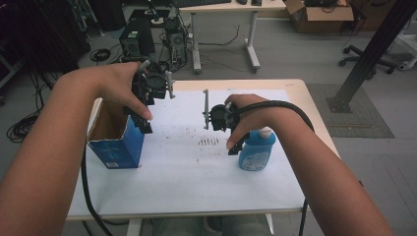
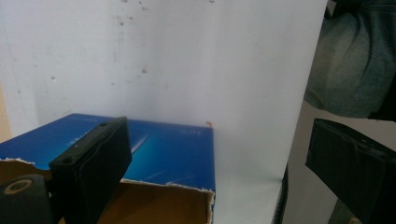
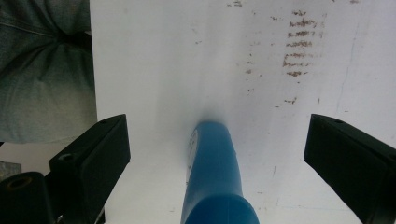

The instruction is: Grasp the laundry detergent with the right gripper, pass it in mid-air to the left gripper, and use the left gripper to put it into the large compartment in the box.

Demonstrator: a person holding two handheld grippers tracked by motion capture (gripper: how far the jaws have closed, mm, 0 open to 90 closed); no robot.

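A white sheet (image 1: 187,167) covers the table (image 1: 300,88) under both hands, with a patch of brown smudges (image 1: 208,141) on it between the two tools, nearer the right one. The open blue cardboard box (image 1: 115,135) stands upright directly beneath the left gripper (image 1: 146,125), whose jaws are spread wide with one jaw over the box's torn rim and nothing pinched between them. Smaller, the blue bottle (image 1: 257,150) with a white cap stands just below the right gripper (image 1: 236,147), lying between its wide-apart jaws in the right gripper view without either pad touching it.
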